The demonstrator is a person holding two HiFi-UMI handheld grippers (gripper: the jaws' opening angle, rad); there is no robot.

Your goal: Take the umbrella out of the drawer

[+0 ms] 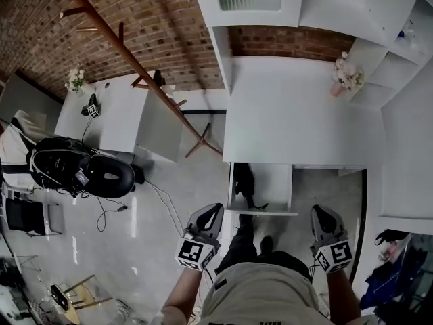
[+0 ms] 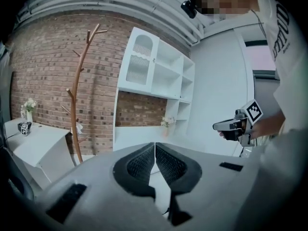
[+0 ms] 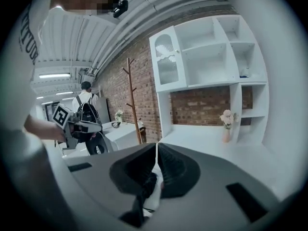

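In the head view a white drawer (image 1: 274, 185) stands pulled out from under the white desk (image 1: 291, 114). A black folded umbrella (image 1: 244, 180) lies along the drawer's left side. My left gripper (image 1: 215, 209) hovers just in front of the drawer's left corner, jaws shut and empty. My right gripper (image 1: 318, 212) is level with it, off the drawer's right corner, also shut with nothing held. The left gripper view shows its own pads (image 2: 144, 163) pressed together and the right gripper (image 2: 234, 125) off to the side. In the right gripper view the fingertips (image 3: 157, 148) meet above a dark shape that I cannot identify.
A wooden coat rack (image 1: 135, 66) leans left of the desk. A low white table (image 1: 111, 120) and a black backpack (image 1: 74, 168) sit further left. A flower vase (image 1: 344, 78) stands on the desk by the white shelves (image 1: 399, 39). A cable (image 1: 162, 202) trails over the floor.
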